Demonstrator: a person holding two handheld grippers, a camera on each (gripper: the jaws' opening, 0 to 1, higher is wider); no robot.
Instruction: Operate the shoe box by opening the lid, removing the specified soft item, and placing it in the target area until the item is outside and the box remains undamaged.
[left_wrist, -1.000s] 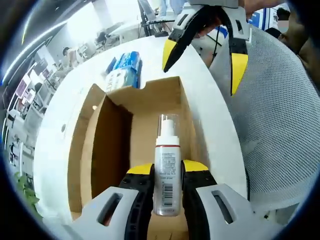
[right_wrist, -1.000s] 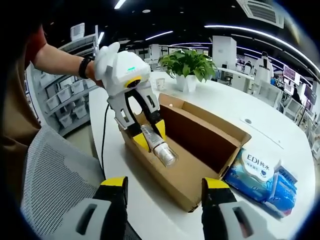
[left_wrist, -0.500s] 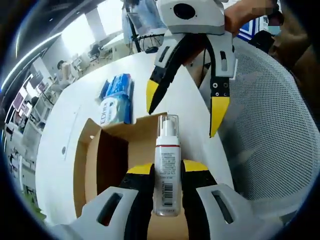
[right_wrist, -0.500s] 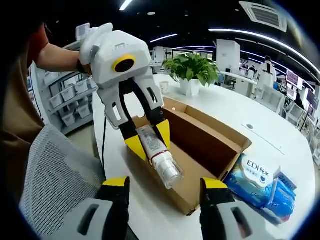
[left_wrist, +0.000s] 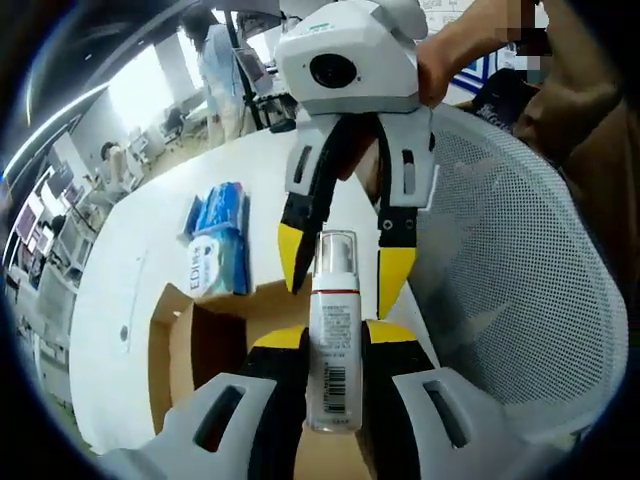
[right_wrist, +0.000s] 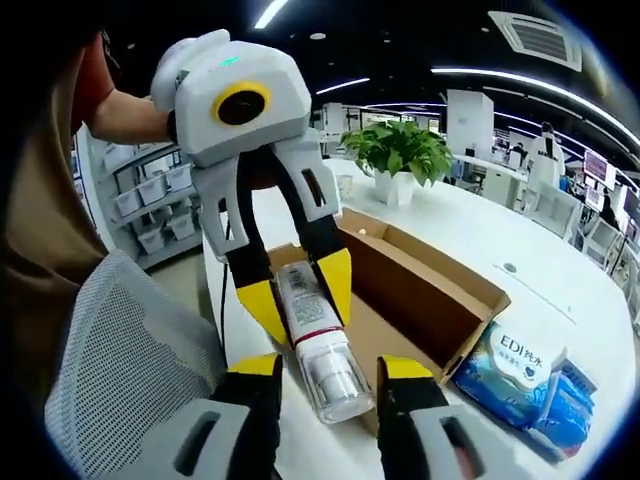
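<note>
My left gripper (left_wrist: 335, 345) pinches the white pump bottle with a clear cap and red band (left_wrist: 334, 340) around its lower body, holding it up above the open brown cardboard shoe box (right_wrist: 420, 285), while my right gripper (right_wrist: 328, 385) stands spread with its yellow-tipped jaws on either side of the capped end. For a clean handover, I judge the right should close squarely on the cap end before the left lets go. The blue-and-white pack of wipes (right_wrist: 525, 365) lies just beside the box on the white table (right_wrist: 560, 275).

Shoe box (left_wrist: 200, 345) floor (behind claws) hidden
</note>
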